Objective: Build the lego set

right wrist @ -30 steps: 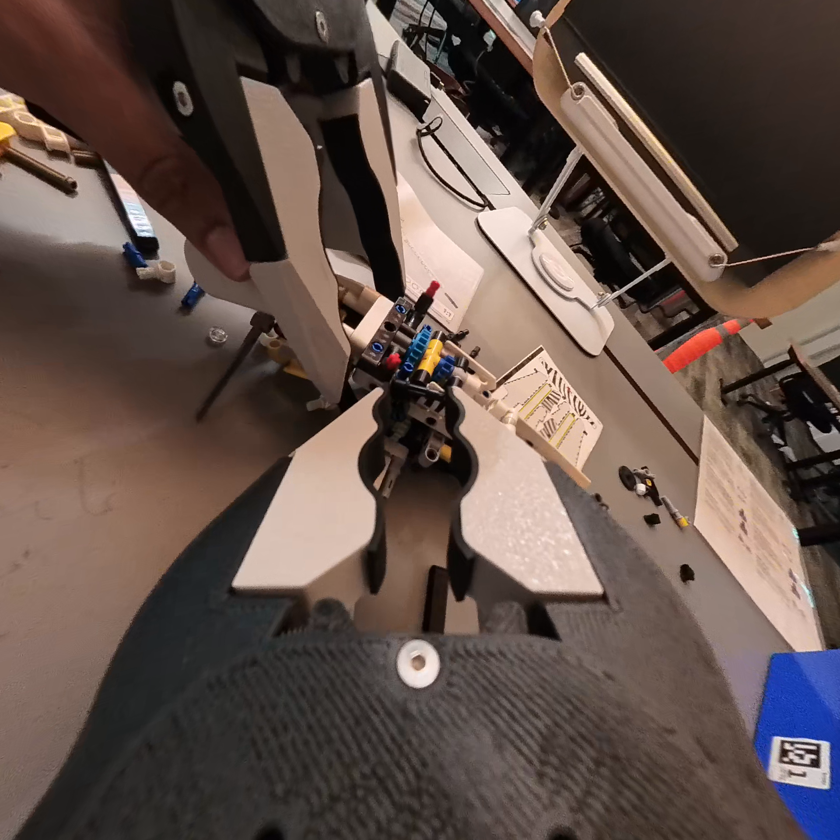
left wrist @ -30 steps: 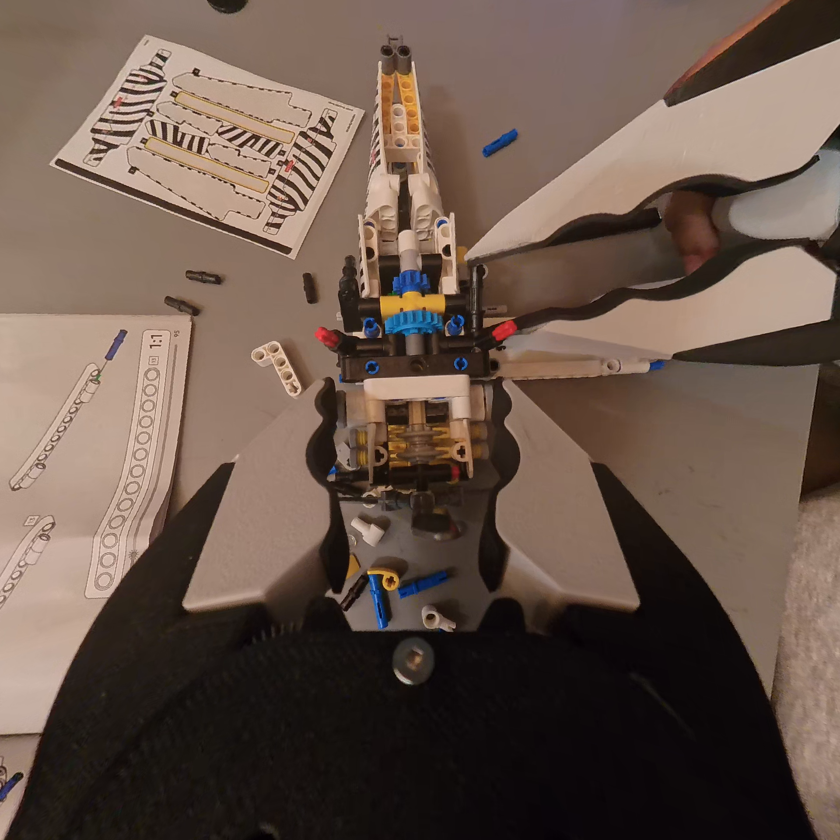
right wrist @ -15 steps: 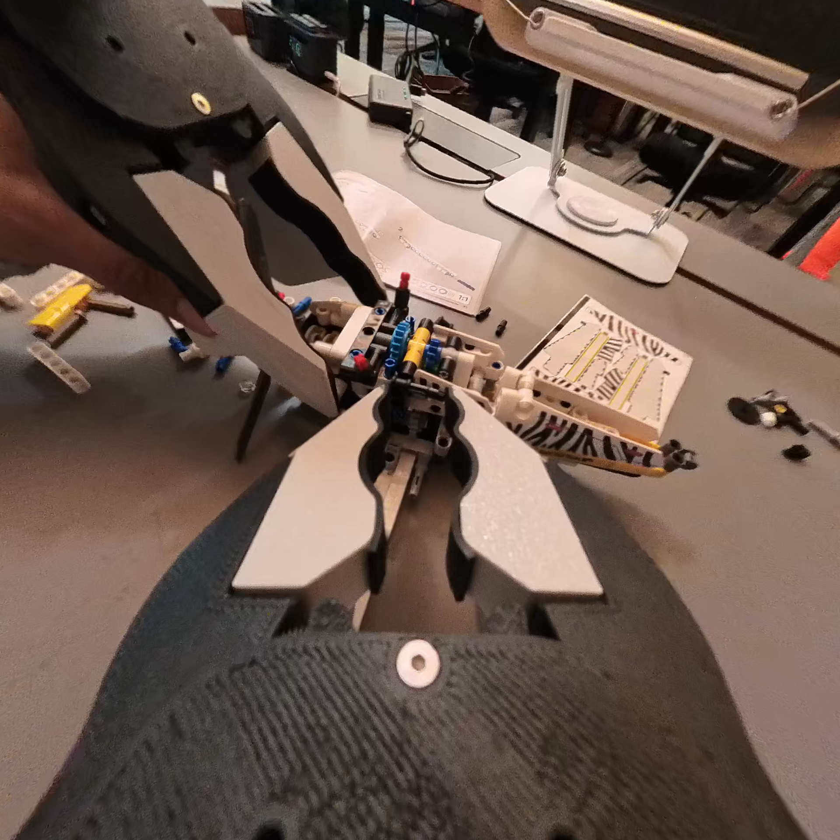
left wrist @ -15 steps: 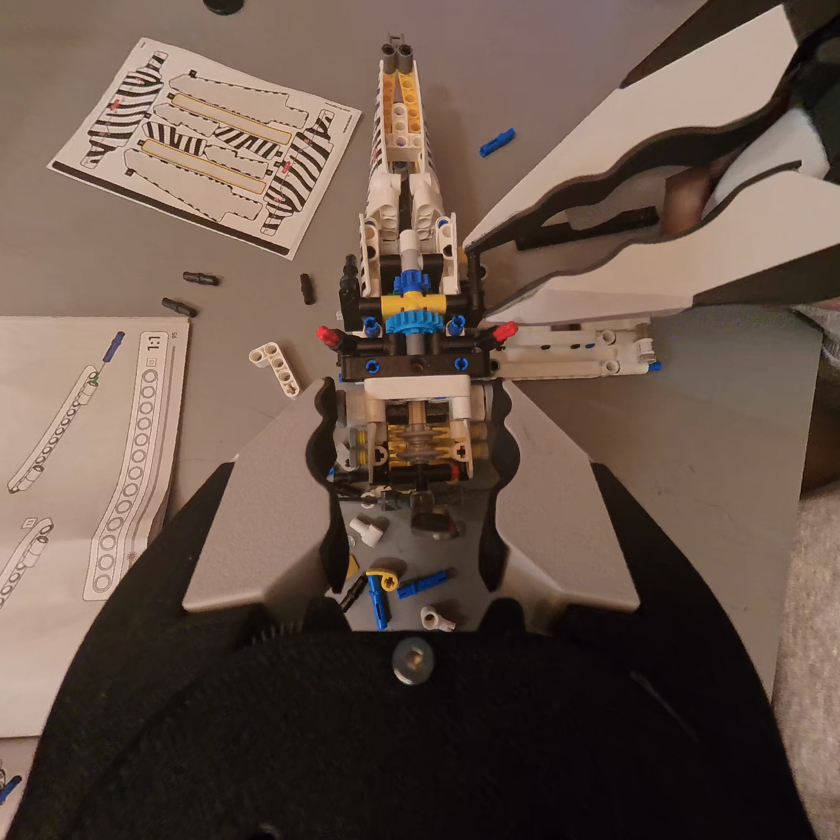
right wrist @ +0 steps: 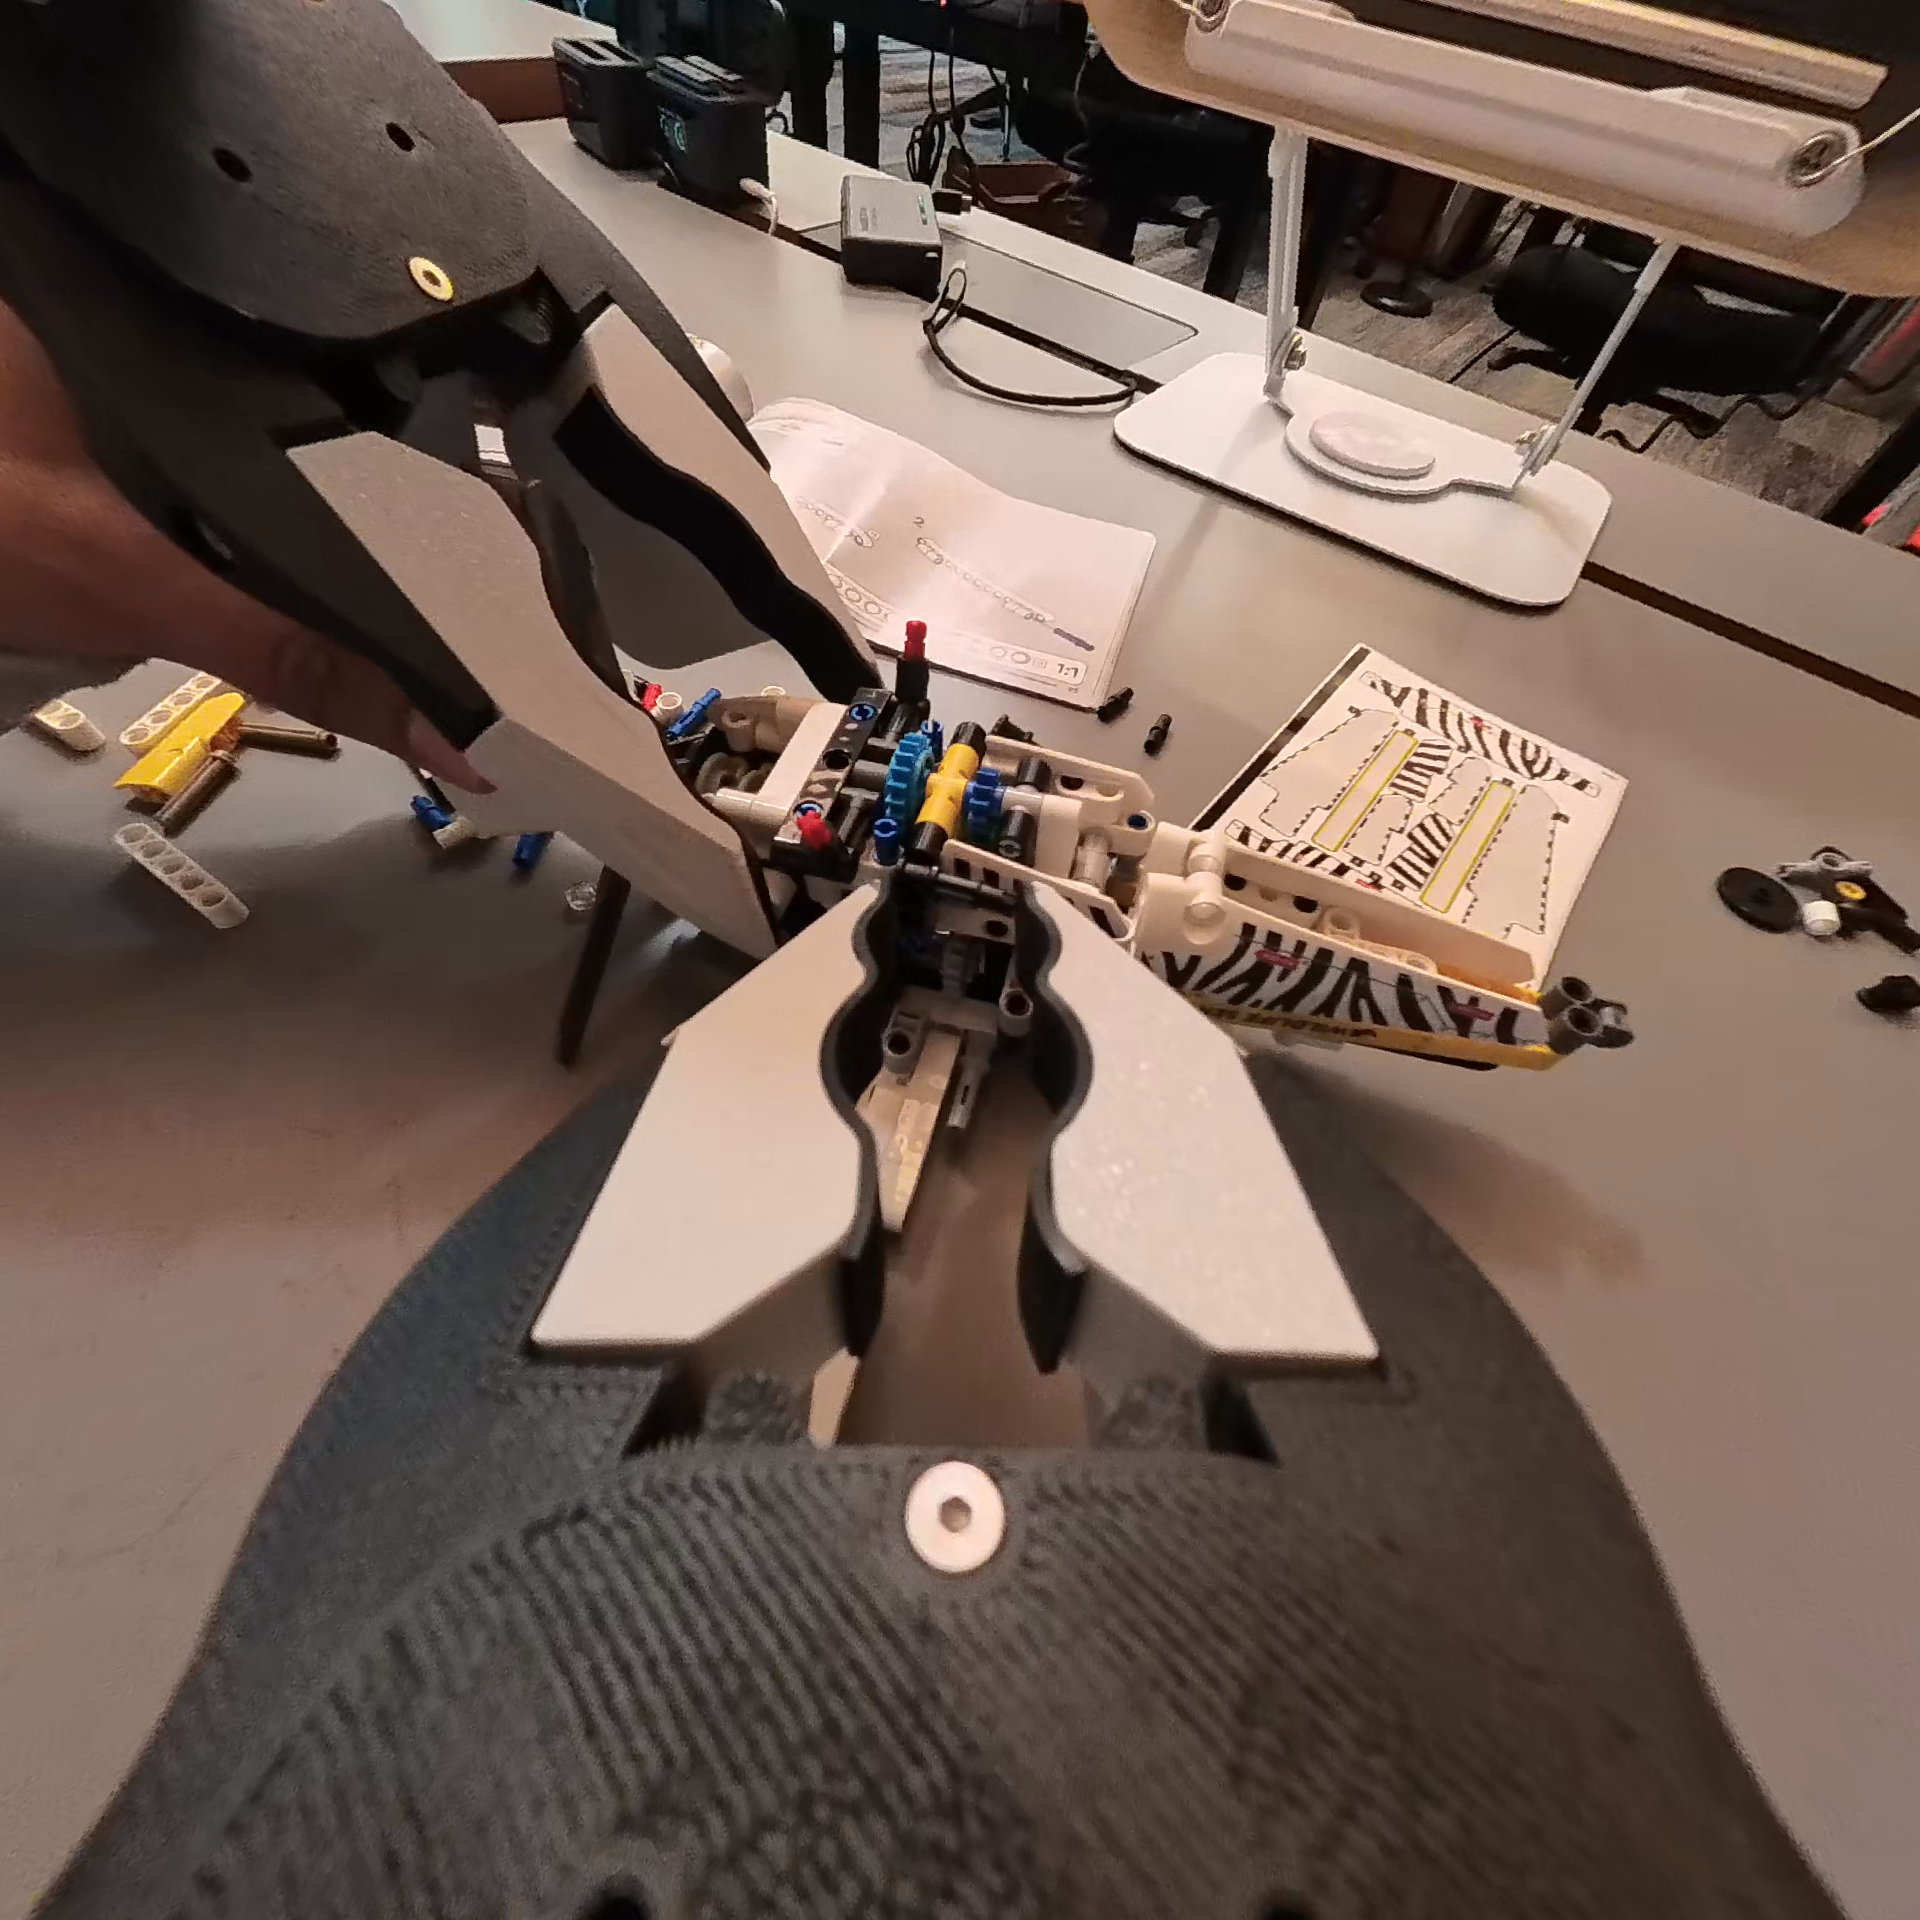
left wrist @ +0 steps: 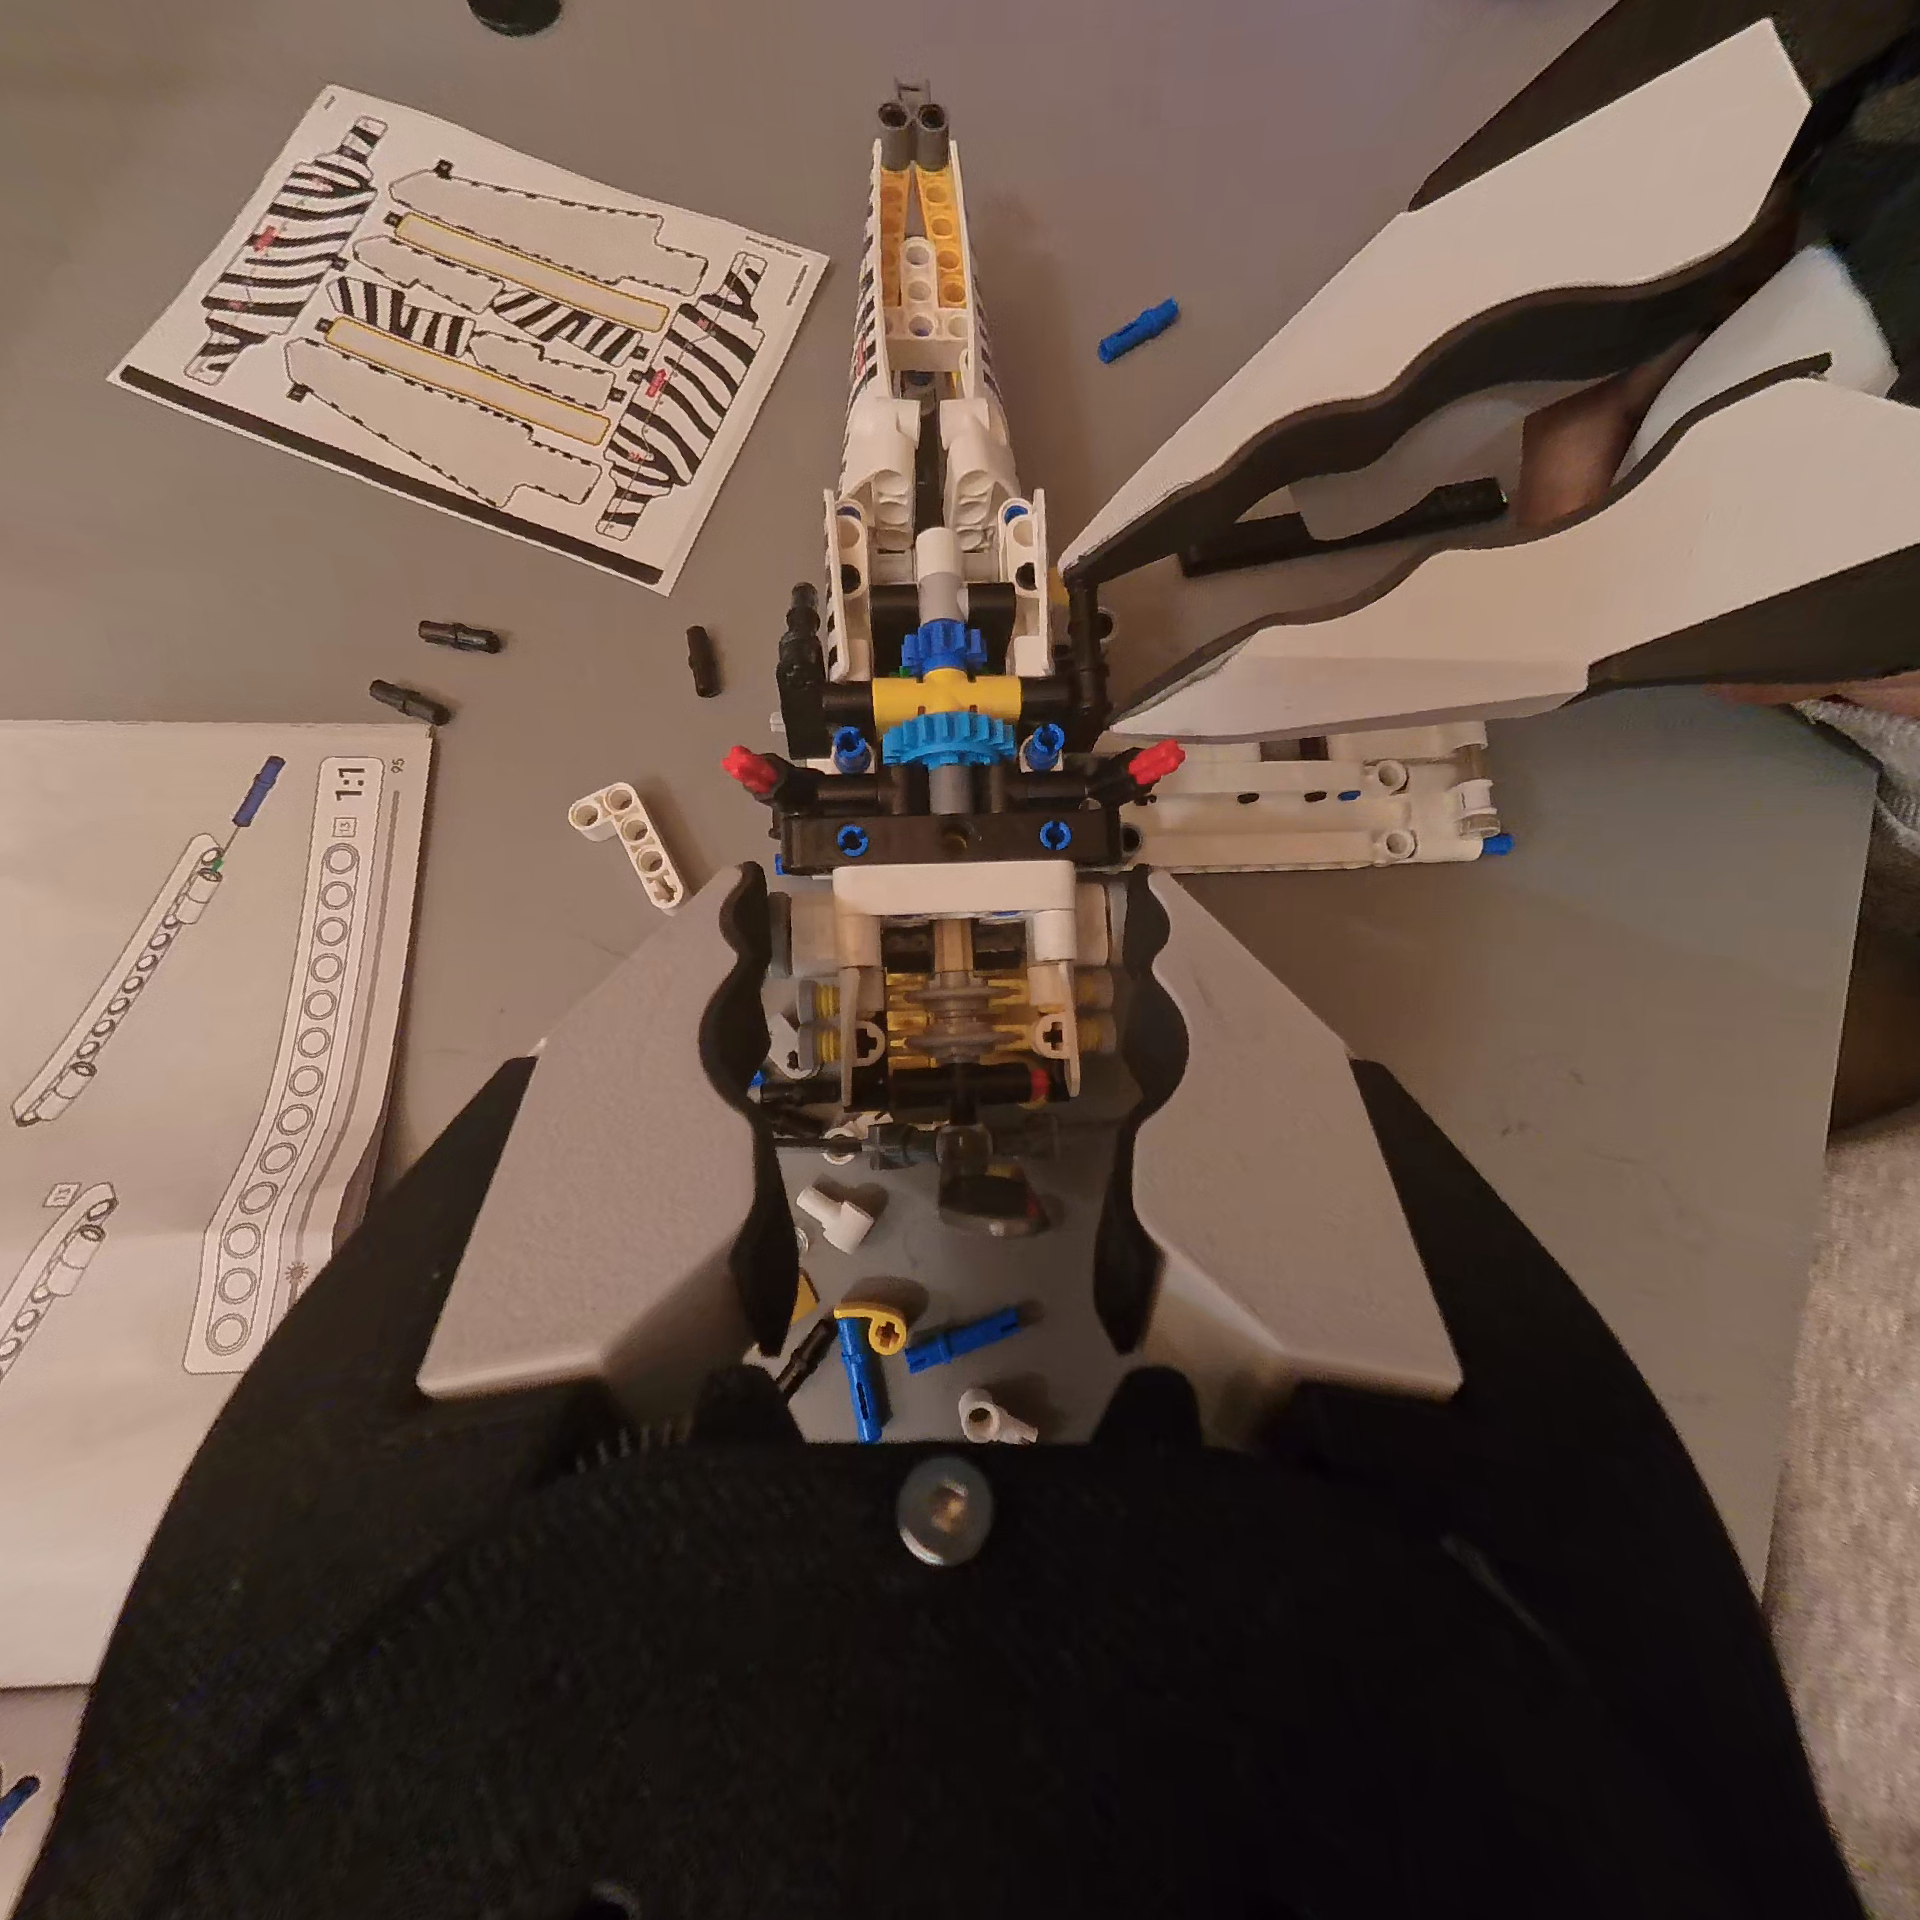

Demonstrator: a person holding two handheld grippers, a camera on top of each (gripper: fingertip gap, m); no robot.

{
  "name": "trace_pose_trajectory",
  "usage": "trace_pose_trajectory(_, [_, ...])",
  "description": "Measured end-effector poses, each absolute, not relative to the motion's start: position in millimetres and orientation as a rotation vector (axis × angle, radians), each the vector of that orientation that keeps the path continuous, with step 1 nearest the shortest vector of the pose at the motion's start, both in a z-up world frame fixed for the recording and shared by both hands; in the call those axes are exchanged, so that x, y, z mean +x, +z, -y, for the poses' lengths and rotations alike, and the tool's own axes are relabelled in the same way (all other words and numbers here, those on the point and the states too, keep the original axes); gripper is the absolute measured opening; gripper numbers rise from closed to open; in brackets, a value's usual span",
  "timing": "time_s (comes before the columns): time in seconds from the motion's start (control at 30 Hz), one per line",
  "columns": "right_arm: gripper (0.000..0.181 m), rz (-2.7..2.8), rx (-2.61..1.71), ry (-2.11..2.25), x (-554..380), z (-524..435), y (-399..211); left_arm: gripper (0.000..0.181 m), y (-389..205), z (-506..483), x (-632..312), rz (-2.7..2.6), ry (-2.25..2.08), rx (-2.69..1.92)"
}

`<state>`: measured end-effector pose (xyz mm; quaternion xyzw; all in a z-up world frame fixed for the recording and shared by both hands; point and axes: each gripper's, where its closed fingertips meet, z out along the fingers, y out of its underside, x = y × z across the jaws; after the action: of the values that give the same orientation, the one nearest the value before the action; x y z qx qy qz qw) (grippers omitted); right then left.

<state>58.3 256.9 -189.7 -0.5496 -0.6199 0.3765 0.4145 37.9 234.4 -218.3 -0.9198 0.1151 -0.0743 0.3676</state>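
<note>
Left of the lego model (left wrist: 940, 665), on the grey tabletop (left wrist: 1351, 1039), we see an instruction booklet (left wrist: 197, 1039) cut off by the frame edge and a sticker sheet (left wrist: 468, 332) with zebra-striped shapes; their print we leave unread. Loose black pins (left wrist: 457, 636) lie between the sheets. The model's near end sits between the fingers of the left gripper (left wrist: 945, 987), which pinch it; the parts beneath are partly hidden by the fingers. Its long axis runs straight away from the left wrist camera, the grey twin-tube tip (left wrist: 914, 120) pointing far. In the right wrist view the same model (right wrist: 1143, 883) points right, striped flank showing. The right gripper (right wrist: 951, 935) closes on the model's side; its contact is hard to make out. Right of the model, a white beam assembly (left wrist: 1330, 810) lies half covered by that gripper (left wrist: 1086, 644).
</note>
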Motion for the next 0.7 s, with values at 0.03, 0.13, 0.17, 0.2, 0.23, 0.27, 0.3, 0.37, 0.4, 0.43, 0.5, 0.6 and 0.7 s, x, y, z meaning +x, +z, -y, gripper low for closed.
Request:
trace_pose_trajectory(0.03, [0.021,1.558,-1.380,0.944,58.2,-256.8,-189.7,0.069,-218.3,-234.3,37.9,-0.296,-0.190,-2.363])
trace_pose_trajectory(0.13, [0.021,1.560,-1.373,0.938,58.0,-256.6,-189.6,0.068,-218.3,-234.4,37.9,-0.294,-0.192,-2.362])
trace_pose_trajectory(0.17, [0.021,1.562,-1.365,0.934,57.9,-256.4,-189.4,0.068,-218.4,-234.5,37.8,-0.294,-0.192,-2.362])
trace_pose_trajectory(0.2, [0.021,1.563,-1.356,0.928,57.8,-256.2,-189.3,0.068,-218.4,-234.5,37.8,-0.294,-0.193,-2.362])
trace_pose_trajectory(0.23, [0.021,1.565,-1.348,0.919,57.6,-256.0,-189.2,0.068,-218.4,-234.5,37.8,-0.294,-0.193,-2.361])
trace_pose_trajectory(0.27, [0.021,1.567,-1.340,0.910,57.5,-255.8,-189.0,0.068,-218.5,-234.5,37.8,-0.293,-0.193,-2.361])
trace_pose_trajectory(0.3, [0.021,1.570,-1.334,0.900,57.4,-255.7,-189.0,0.068,-218.5,-234.5,37.8,-0.293,-0.194,-2.361])
trace_pose_trajectory(0.37, [0.022,1.572,-1.330,0.892,57.2,-255.5,-188.9,0.068,-218.5,-234.5,37.7,-0.292,-0.196,-2.361])
trace_pose_trajectory(0.4, [0.022,1.571,-1.331,0.894,57.2,-255.6,-188.9,0.069,-218.5,-234.5,37.7,-0.292,-0.197,-2.360])
trace_pose_trajectory(0.43, [0.022,1.570,-1.333,0.898,57.2,-255.7,-188.9,0.069,-218.6,-234.5,37.7,-0.292,-0.197,-2.360])
trace_pose_trajectory(0.5, [0.022,1.570,-1.333,0.901,57.1,-255.8,-188.8,0.069,-218.5,-234.5,37.7,-0.292,-0.197,-2.360])
trace_pose_trajectory(0.6, [0.022,1.571,-1.336,0.897,57.1,-255.8,-188.9,0.069,-218.6,-234.4,37.6,-0.290,-0.198,-2.359])
trace_pose_trajectory(0.7, [0.022,1.569,-1.341,0.903,57.0,-255.9,-188.9,0.069,-218.7,-234.3,37.6,-0.288,-0.199,-2.359])
